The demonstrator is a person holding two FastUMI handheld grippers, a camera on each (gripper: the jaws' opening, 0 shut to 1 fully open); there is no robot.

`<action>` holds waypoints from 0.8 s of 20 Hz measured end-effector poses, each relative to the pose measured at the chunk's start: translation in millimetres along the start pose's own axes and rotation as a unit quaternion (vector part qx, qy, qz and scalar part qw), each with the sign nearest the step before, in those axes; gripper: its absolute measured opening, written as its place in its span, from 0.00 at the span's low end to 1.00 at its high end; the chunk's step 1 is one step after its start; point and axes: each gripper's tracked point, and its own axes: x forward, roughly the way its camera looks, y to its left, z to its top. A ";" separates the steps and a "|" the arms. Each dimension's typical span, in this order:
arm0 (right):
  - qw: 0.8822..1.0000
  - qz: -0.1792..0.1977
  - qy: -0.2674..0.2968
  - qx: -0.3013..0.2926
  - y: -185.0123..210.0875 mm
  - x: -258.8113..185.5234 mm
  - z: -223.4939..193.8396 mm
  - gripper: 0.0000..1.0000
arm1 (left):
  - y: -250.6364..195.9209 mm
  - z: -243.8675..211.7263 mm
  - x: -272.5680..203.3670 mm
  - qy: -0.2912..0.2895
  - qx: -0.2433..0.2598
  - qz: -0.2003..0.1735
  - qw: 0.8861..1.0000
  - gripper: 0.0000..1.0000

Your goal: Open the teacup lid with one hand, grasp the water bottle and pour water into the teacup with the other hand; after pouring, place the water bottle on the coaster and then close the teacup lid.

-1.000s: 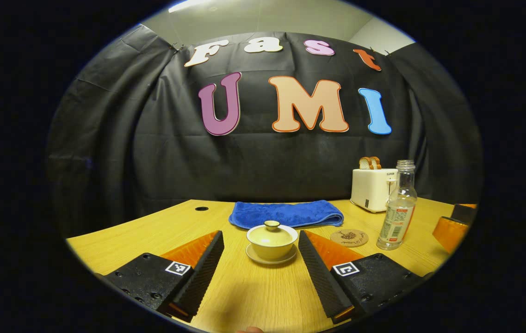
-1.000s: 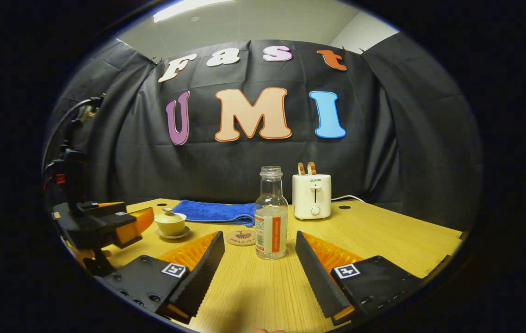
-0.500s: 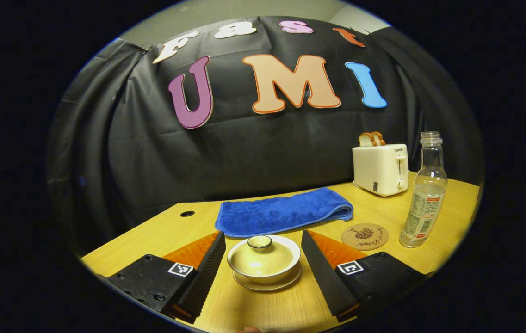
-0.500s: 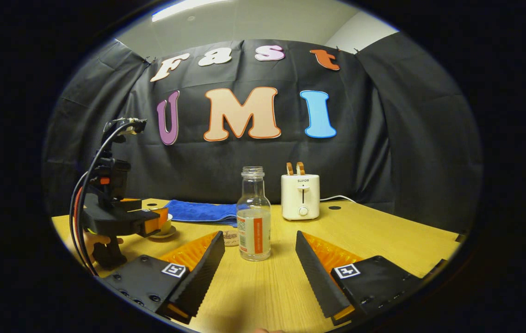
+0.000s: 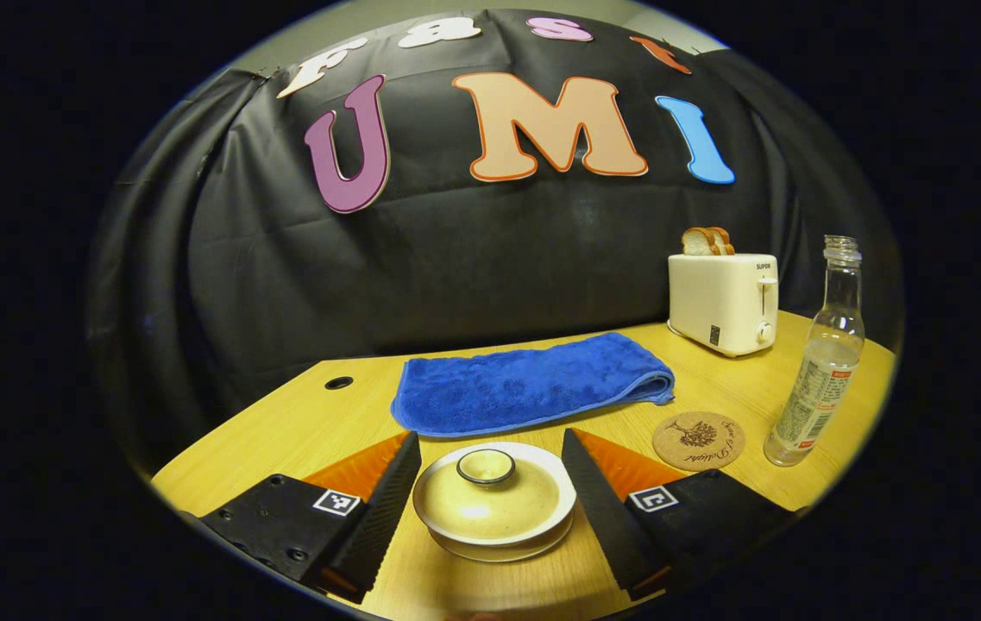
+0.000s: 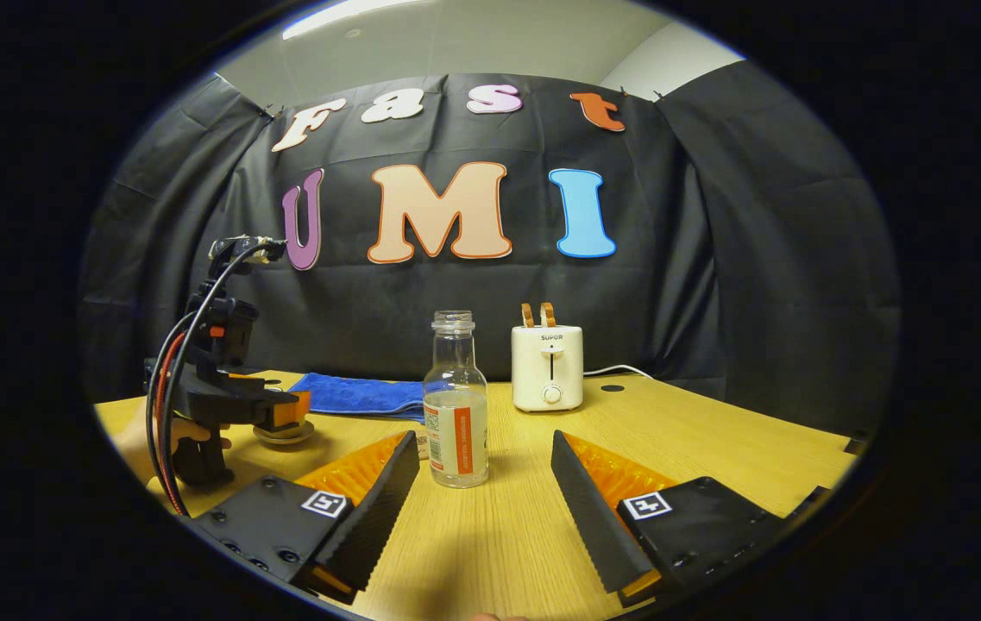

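While the lid (image 5: 492,493) sits on the teacup (image 5: 499,526), the left claw (image 5: 490,496) hangs low over it with its two fingers spread wide, one on each side of the cup and neither touching it. In the left gripper view the cup stands on its saucer near the front edge of the wooden worktop (image 5: 300,427), the lid's small round knob (image 5: 486,466) facing up. Just behind the cup lies a folded blue towel (image 5: 531,384). To the right of the towel's front edge rests a round cork coaster (image 5: 698,440), and just beside that stands the water bottle (image 5: 816,379), upright, uncapped and partly filled. A cream toaster (image 5: 721,302) with bread in its slots stands farther back by the black cloth wall.

In the right gripper view the right claw (image 6: 486,496) is also open, its fingers apart and gripping nothing. The bottle stands upright between and just ahead of the fingertips, clear of both. Off to the left a person's hand (image 6: 184,435) holds the left claw over the teacup.
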 end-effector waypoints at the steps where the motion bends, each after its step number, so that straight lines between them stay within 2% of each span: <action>1: 1.000 0.000 0.000 0.000 0.0 -0.5 -0.4 0.96 | -1.6 0.1 0.3 0.000 0.001 -0.004 1.000 0.96; 7: 1.000 0.000 0.000 0.000 0.0 -1.8 -0.3 0.95 | -3.8 1.8 -1.0 -0.005 -0.005 -0.018 1.000 0.77; 8: 1.000 0.000 0.000 0.000 0.0 -1.6 -0.1 0.99 | -1.4 2.8 -0.2 -0.007 -0.005 -0.013 1.000 0.75; 11: 1.000 0.001 0.000 0.000 -0.6 -1.1 0.4 0.99 | 0.3 3.1 0.5 -0.008 0.000 -0.007 1.000 0.56; 12: 1.000 0.001 0.000 0.000 -1.4 -1.4 0.7 0.96 | 1.8 2.3 0.5 -0.007 0.001 -0.005 1.000 0.53; 14: 1.000 0.000 0.000 0.000 -1.9 -1.1 0.5 0.96 | 3.4 3.8 0.2 -0.012 -0.001 -0.004 1.000 0.42; 16: 1.000 0.000 0.001 0.000 -2.1 -1.8 1.2 0.96 | 1.5 5.6 0.0 -0.018 -0.007 -0.014 1.000 0.29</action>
